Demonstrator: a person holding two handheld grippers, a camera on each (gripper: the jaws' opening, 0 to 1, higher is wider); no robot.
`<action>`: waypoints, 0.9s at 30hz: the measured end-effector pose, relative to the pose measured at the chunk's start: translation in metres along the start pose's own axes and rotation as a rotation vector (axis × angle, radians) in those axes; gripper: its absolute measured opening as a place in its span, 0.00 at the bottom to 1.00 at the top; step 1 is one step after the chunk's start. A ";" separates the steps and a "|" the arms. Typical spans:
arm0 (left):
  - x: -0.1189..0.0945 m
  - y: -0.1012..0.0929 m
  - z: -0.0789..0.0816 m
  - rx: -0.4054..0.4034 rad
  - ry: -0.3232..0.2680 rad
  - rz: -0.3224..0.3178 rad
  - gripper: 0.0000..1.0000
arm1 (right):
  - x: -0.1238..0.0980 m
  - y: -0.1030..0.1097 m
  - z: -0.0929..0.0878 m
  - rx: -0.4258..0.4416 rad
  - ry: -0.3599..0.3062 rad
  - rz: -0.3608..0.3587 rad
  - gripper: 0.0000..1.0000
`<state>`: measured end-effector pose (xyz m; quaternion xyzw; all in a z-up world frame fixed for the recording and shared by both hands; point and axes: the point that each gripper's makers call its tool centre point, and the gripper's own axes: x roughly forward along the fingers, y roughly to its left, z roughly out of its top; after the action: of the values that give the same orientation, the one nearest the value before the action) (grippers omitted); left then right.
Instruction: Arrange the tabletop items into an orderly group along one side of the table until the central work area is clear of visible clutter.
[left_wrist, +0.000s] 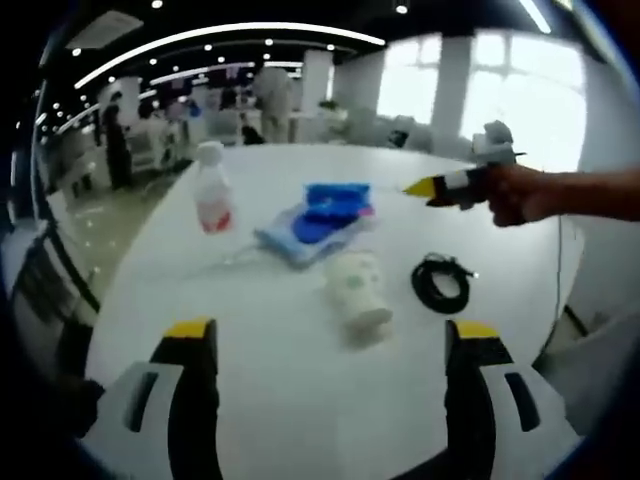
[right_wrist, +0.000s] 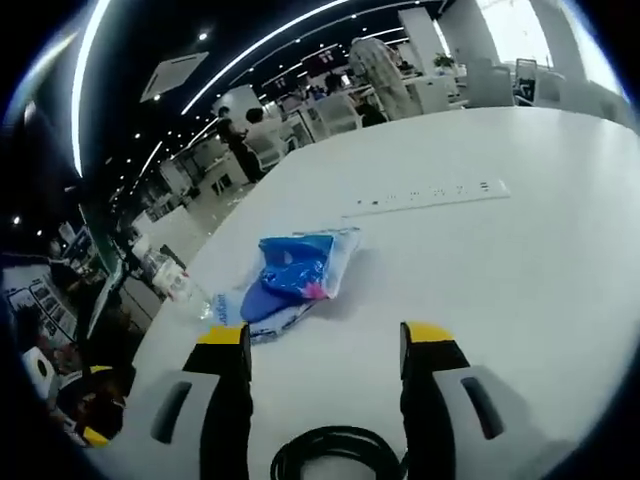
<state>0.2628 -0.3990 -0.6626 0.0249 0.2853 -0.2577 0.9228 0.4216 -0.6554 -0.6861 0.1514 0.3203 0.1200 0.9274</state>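
- Table — white, round-edged. In the left gripper view the items lie scattered across the middle of the frame; judged from this, the grouping has not begun and the centre is not yet clear.
- Bag — blue and clear plastic, at centre in the left gripper view; centre-left in the right gripper view, ahead of the jaws and not touched.
- Cup — pale, lying on its side just below the bag, loose.
- Bottle — upright, red label, upper left, well apart from the rest.
- Cable — black coil, right of the cup; in the right gripper view it lies at the bottom edge, between the jaws.
- Left gripper — jaws spread, empty, hovering short of the cup.
- Right gripper — jaws spread, over the cable, gripping nothing.
- Remaining: all four items, to my judgement.
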 end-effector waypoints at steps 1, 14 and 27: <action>0.000 -0.002 0.000 0.001 0.001 -0.007 0.91 | 0.005 0.000 0.000 -0.003 0.009 -0.002 0.57; -0.002 -0.002 0.004 0.023 -0.006 -0.004 0.92 | 0.080 -0.002 0.017 -0.004 0.048 -0.057 0.51; -0.004 0.008 0.006 -0.055 -0.029 0.013 0.90 | 0.106 -0.015 0.018 0.009 0.054 -0.121 0.31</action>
<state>0.2670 -0.3918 -0.6558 -0.0025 0.2789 -0.2440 0.9288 0.5163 -0.6390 -0.7375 0.1327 0.3543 0.0662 0.9233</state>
